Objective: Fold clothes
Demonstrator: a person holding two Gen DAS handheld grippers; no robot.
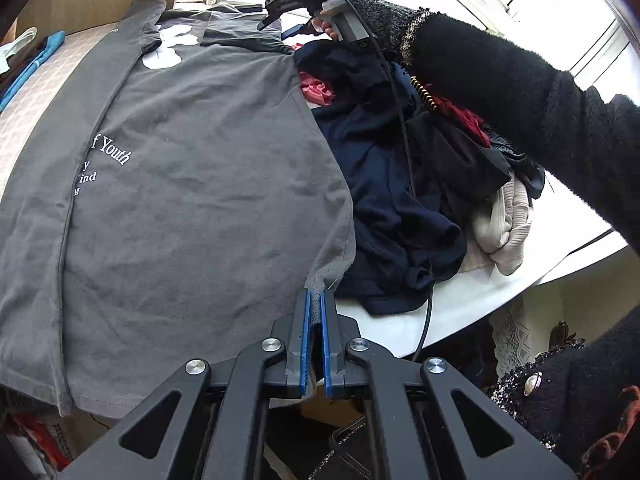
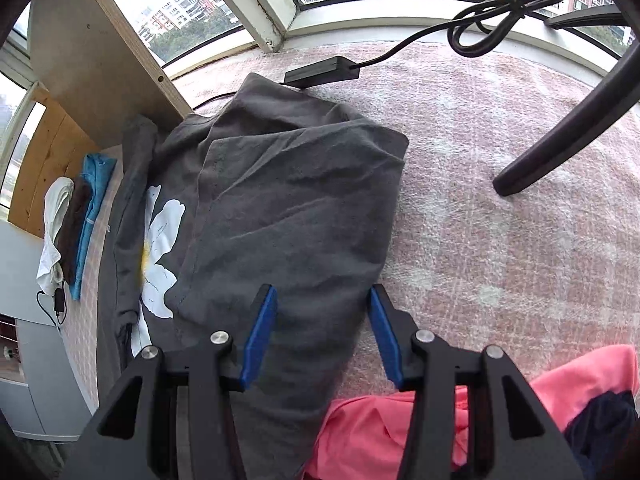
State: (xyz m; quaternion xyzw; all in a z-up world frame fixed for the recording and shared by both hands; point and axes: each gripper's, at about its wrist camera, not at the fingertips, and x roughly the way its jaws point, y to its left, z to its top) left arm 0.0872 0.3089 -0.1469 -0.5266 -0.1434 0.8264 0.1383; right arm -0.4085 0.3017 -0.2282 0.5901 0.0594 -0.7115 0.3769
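grey t-shirt [image 1: 192, 160] lies lengthwise, collar far; left claw [image 1: 316, 300] pinches its hem, right claw [image 2: 320, 300] gapes empty.

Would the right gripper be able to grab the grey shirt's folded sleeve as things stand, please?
Probably yes. The right gripper is open and hangs just above the grey shirt, with the folded sleeve straight ahead and nothing lying over it. The pink garment sits behind the fingers, out of the way.

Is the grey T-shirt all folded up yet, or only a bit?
Only partly folded. The grey T-shirt has one sleeve side flapped over its white flower print, and its left side is doubled over too; the body lies long.
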